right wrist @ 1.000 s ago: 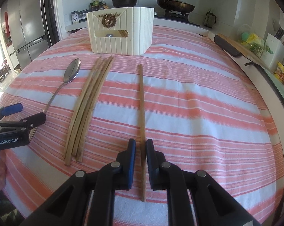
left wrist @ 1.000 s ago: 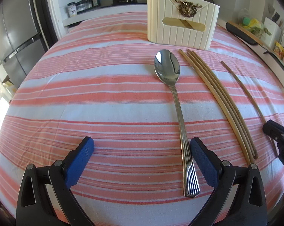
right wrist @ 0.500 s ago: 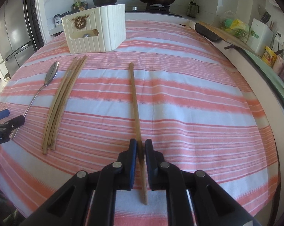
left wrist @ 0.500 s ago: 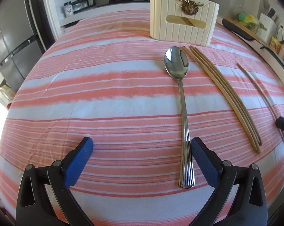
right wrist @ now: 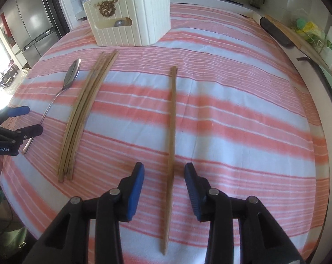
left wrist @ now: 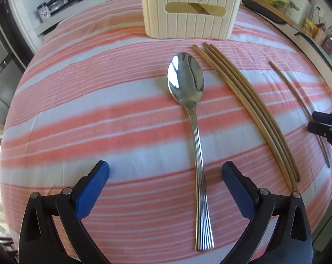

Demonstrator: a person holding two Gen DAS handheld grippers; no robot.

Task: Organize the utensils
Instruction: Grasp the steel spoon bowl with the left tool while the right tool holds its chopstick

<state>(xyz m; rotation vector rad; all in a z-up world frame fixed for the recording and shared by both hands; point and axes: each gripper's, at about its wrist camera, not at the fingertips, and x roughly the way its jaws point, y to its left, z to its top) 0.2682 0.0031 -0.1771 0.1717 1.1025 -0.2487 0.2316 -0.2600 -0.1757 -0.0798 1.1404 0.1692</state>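
A steel spoon [left wrist: 194, 118] lies on the striped tablecloth [left wrist: 77, 110], bowl toward a cream utensil holder [left wrist: 192, 11]. My left gripper [left wrist: 166, 173] is open, its blue pads either side of the spoon's handle. A bundle of wooden chopsticks [left wrist: 249, 107] lies to the spoon's right. In the right wrist view a single chopstick [right wrist: 172, 132] lies on the cloth between the open pads of my right gripper [right wrist: 164, 173], not gripped. The bundle [right wrist: 86, 112], spoon [right wrist: 64, 88] and holder [right wrist: 130, 15] are left and ahead there.
The left gripper shows at the left edge of the right wrist view [right wrist: 14, 127]; the right gripper shows at the right edge of the left wrist view [left wrist: 324, 125]. A counter with a cutting board [right wrist: 298, 37] runs along the table's right side. A fridge [right wrist: 31, 22] stands at the far left.
My right gripper has opened and let go of the single chopstick, which now lies on the cloth. My left gripper moved forward along the spoon, staying open.
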